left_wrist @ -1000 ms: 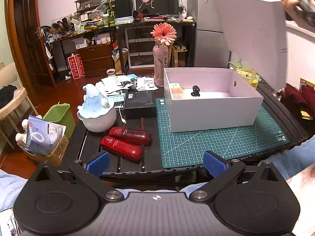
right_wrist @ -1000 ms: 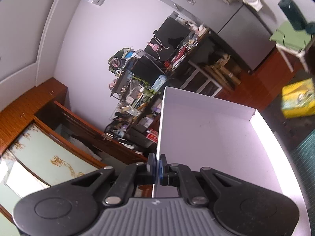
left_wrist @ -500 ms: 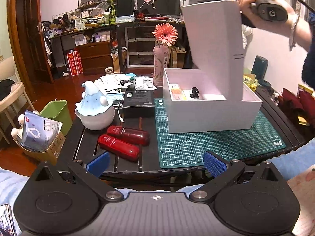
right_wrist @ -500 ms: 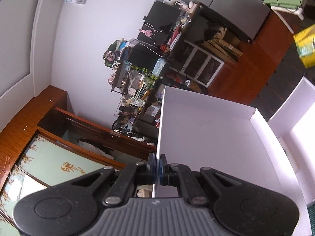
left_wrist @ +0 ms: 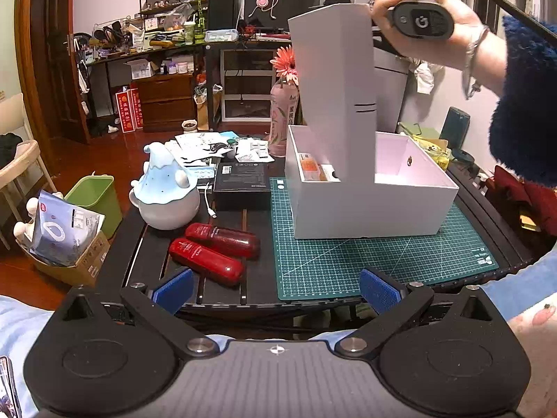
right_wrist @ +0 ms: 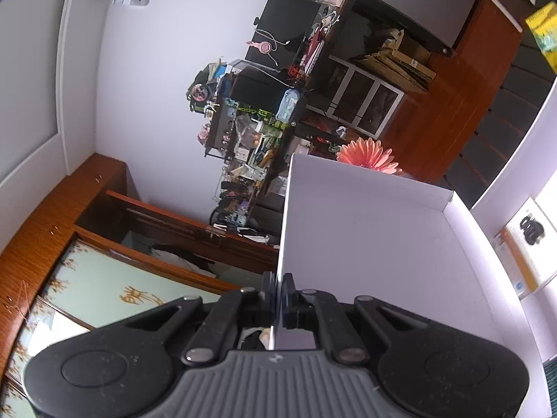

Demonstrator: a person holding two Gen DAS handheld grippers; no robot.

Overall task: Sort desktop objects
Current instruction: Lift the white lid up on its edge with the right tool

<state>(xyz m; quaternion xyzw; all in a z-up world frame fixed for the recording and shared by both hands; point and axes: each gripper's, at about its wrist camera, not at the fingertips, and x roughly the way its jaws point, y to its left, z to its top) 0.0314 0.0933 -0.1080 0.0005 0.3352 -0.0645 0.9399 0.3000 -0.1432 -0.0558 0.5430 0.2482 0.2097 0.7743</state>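
Observation:
An open white box [left_wrist: 369,209] sits on the green cutting mat [left_wrist: 365,264], with an orange packet [left_wrist: 310,169] inside and a small black item [right_wrist: 531,228] seen in the right wrist view. My right gripper [right_wrist: 277,292] is shut on the rim of the white lid [left_wrist: 334,97], which stands upright over the box's middle, its lower end inside. A hand [left_wrist: 435,24] holds that gripper at the top right. My left gripper [left_wrist: 275,289] is open near the table's front edge with nothing between its blue pads [left_wrist: 174,289].
Two red cases [left_wrist: 212,250] lie left of the mat. Behind them are a blue-and-white ceramic pot [left_wrist: 167,191], a black box [left_wrist: 242,177], papers and a pink bottle [left_wrist: 282,122] with a flower. A green bin [left_wrist: 94,195] stands on the floor at left.
The right gripper carried the lid leftward and down, from beside the box at the upper right to upright over its middle. The left gripper stayed still and open.

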